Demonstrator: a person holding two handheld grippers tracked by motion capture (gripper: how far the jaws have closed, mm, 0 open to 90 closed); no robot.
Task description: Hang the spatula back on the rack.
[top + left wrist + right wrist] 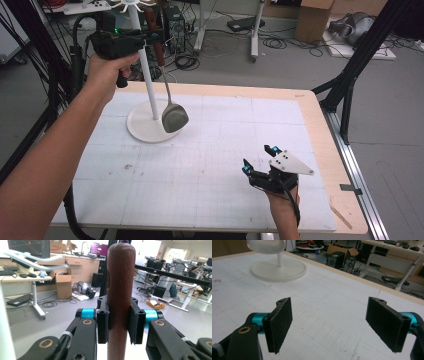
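The left gripper point(150, 37) is raised high beside the white stand point(148, 80), its jaws clamped tight. The right gripper point(260, 160) hovers low, well apart from that stand, jaws spread wide with nothing between them.

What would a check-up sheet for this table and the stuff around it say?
Surface: white gridded table, wooden rim, a few dark smudges.
Job's things: spatula with a wooden handle, hanging upright beside the post of a white stand.
Clutter: nothing seen on the table.
Grippers: left hand-held gripper shut on the handle; right hand-held gripper open, nothing between its pads, low over the table.
Cables: black cable along the right wrist; loose cables on the floor.
Surroundings: cardboard boxes, desks, computers, black frame legs.
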